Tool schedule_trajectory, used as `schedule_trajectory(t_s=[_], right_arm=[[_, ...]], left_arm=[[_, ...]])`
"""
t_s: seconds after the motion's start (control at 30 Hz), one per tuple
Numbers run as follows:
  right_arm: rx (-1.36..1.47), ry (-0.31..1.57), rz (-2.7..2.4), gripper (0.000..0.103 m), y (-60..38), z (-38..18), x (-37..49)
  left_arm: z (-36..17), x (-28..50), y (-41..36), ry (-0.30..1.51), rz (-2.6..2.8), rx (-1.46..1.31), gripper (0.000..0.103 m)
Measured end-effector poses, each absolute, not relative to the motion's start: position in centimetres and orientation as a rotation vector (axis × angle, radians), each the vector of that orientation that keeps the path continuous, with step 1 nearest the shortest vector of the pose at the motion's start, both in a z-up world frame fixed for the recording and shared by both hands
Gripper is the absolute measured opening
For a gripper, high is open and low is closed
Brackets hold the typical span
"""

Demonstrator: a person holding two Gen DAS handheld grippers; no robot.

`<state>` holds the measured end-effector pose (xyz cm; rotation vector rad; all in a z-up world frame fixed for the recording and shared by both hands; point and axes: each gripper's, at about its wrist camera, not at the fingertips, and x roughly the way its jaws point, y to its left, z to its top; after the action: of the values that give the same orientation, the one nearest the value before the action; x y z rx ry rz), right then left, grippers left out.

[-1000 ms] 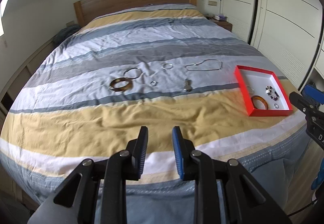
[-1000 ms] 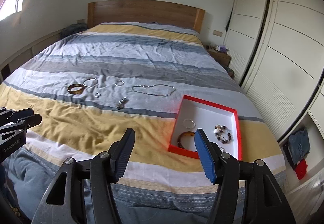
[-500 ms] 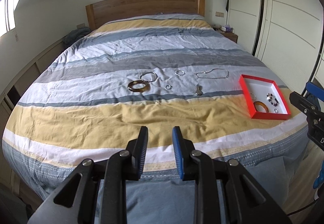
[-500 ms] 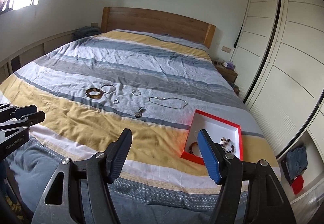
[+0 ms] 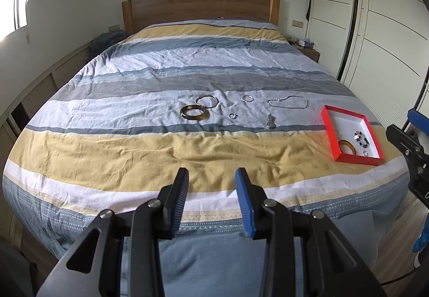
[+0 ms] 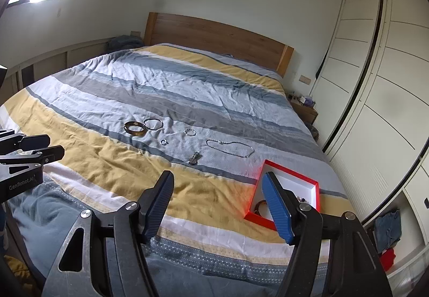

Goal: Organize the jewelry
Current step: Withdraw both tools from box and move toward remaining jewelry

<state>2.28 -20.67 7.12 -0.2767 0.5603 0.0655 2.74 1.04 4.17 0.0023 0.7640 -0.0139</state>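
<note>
Loose jewelry lies mid-bed on the striped duvet: a brown bangle (image 5: 195, 112) (image 6: 135, 128), a thin silver bangle (image 5: 206, 101), a small ring (image 5: 232, 116), a silver hoop (image 5: 247, 98), a chain necklace (image 5: 288, 103) (image 6: 230, 148) and a dark pendant piece (image 5: 271, 122) (image 6: 194, 158). At the right, a red tray (image 5: 327, 130) (image 6: 292, 174) holds an amber bangle (image 5: 347, 146) and a bead bracelet (image 5: 361, 139). My left gripper (image 5: 211, 176) hangs over the bed's foot, its jaws opening with nothing between them. My right gripper (image 6: 218, 179) is open and empty, short of the tray.
A wooden headboard (image 5: 199, 6) stands at the far end and white wardrobe doors (image 6: 375, 98) run along the right. A nightstand (image 6: 304, 106) sits in the far right corner. Clothes (image 6: 387, 227) lie on the floor at the right.
Both grippers have drawn back from the bed and risen, so the jewelry looks farther away. The left jaws have spread wider; the right ones stayed about as wide.
</note>
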Motion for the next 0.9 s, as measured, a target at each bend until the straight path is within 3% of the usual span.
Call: schedule_trajectory(t_s=[0.57, 0.73, 0.9], right_arm=[[-0.101, 0.573, 0.17, 0.068, -23.5, 7.7, 8.9], [-0.045, 0.641, 0.206, 0.067, -23.6, 4.7, 13.5], [0.012, 0.722, 0.218, 0.058, -23.8, 0.0, 18.1]], left_arm=[[6.5, 11.1, 5.9, 0.75, 0.051, -0.013, 0.038], [3.6, 15.5, 7.8, 0.786, 0.066, -0.063, 0.038], [-1.0, 19.1, 8.3, 0.854, 0.063, -0.072, 0.038]])
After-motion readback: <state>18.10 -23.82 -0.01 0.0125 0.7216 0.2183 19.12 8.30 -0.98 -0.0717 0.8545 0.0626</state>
